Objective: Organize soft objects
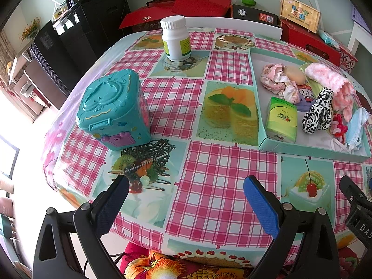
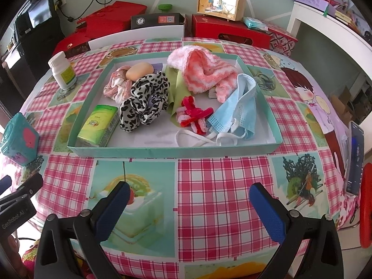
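Note:
A shallow teal tray [image 2: 162, 150] [image 1: 267, 144] on the checked table holds soft things: a pink fluffy sock [image 2: 204, 72] [image 1: 334, 81], a leopard-print scrunchie [image 2: 144, 100] [image 1: 318, 111], a pink floral scrunchie [image 2: 116, 86] [image 1: 276, 81], a beige sponge egg [image 2: 139, 71] [image 1: 295, 74], a red-pink chenille bow [image 2: 194, 114] [image 1: 338, 125], a blue face mask [image 2: 239, 109] [image 1: 355, 125] and a green tissue pack [image 2: 97, 123] [image 1: 281, 121]. My left gripper [image 1: 186, 186] and right gripper [image 2: 189, 193] are both open and empty, above the table's near edge.
A teal toy box [image 1: 114, 109] [image 2: 18, 139] and a white pill bottle [image 1: 176, 39] [image 2: 62, 71] stand on the table left of the tray. A phone [image 2: 354, 160] leans at the right edge. Red boxes [image 2: 230, 30] line the back wall.

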